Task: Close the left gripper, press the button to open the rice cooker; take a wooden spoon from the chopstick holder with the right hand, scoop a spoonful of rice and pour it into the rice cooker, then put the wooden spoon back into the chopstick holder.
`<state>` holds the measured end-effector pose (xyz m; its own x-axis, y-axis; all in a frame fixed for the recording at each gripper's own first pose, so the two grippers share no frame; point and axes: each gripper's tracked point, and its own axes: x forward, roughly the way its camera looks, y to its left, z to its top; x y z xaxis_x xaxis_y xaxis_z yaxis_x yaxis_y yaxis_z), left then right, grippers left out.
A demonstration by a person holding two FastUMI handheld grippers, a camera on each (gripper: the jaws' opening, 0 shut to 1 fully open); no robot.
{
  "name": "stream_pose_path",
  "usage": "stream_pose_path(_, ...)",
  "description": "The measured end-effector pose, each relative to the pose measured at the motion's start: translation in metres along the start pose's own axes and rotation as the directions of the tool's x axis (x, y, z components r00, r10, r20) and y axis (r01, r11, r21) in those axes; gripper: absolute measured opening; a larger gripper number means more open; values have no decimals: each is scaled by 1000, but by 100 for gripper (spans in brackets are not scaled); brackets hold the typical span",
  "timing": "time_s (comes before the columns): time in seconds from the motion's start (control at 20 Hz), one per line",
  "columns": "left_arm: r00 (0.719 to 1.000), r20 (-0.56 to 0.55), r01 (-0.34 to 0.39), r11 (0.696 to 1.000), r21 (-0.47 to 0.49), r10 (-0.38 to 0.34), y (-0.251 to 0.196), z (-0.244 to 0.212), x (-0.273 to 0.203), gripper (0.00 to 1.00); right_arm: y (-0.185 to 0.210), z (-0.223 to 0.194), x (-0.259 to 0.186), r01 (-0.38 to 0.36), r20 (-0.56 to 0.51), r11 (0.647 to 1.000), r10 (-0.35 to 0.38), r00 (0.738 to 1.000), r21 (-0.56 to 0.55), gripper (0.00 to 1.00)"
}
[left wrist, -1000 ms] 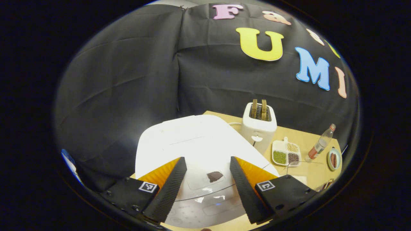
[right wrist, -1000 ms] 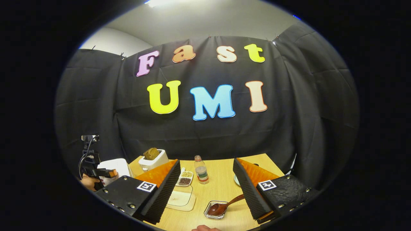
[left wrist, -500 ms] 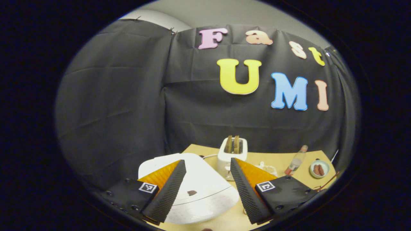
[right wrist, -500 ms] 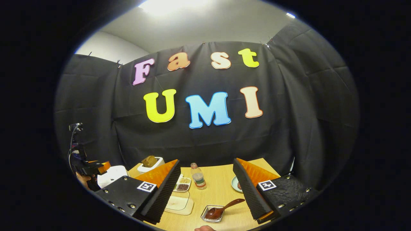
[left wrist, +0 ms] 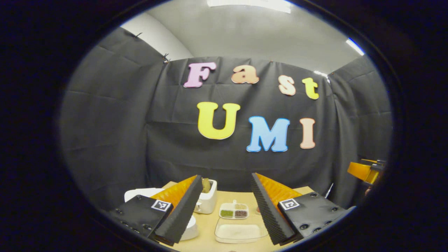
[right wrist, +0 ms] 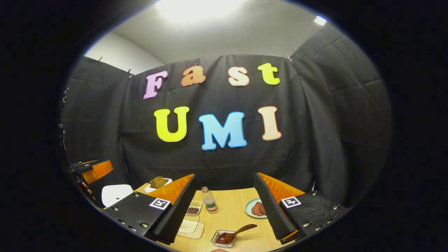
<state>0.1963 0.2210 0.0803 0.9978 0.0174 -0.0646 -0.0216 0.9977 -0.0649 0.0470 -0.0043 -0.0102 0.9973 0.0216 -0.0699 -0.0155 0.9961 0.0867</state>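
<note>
Both grippers agape above table; spoon apart.

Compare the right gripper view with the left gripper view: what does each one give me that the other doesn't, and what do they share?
Right gripper view: the wooden spoon lying in a small glass dish, a bottle and a plate of meat.
Left gripper view: the green filling in the divided dish, and the rice container unobstructed.
Both: the rice cooker, lid down, the toaster, the divided dish and the rice container. The left gripper and the right gripper each have their fingers apart.
</note>
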Motion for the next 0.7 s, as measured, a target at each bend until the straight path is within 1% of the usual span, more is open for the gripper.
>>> stream_pose_path(0.05,1000,-2,19,1000,1,-19,-11,-1,-1,94,2,1,-1,-1,6,1000,1,1000,2,99)
stream_pose_path(0.1,1000,0,24,1000,18,-24,-15,-1,-2,96,5,3,-2,-2,14,1000,2,1000,1,99)
stream_pose_path(0.15,1000,-2,26,999,38,-26,-14,-2,-3,95,8,3,-3,-6,18,1000,6,1000,0,99)
stream_pose_path(0.2,999,-4,34,998,48,-33,-16,-3,-5,96,12,1,-3,-8,18,1000,8,1000,1,99)
stream_pose_path(0.25,999,-6,40,998,55,-40,-18,-4,-4,94,14,0,-4,-7,16,1000,7,1000,5,99)
stream_pose_path(0.3,999,-6,46,997,63,-46,-18,-4,-5,96,15,-1,-4,-3,14,1000,3,1000,10,99)
stream_pose_path(0.35,999,-5,48,996,72,-48,-16,-3,-7,94,18,-2,-5,4,12,1000,-4,1000,13,99)
stream_pose_path(0.45,998,-6,63,995,71,-62,-12,-3,-8,96,22,-3,-7,17,14,1000,-18,1000,17,99)
stream_pose_path(0.5,998,-8,66,996,67,-66,-8,-3,-8,94,23,-3,-8,24,18,1000,-24,1000,20,99)
stream_pose_path(0.7,997,-18,77,996,49,-76,6,-5,-2,96,31,0,-14,58,30,998,-58,998,14,99)
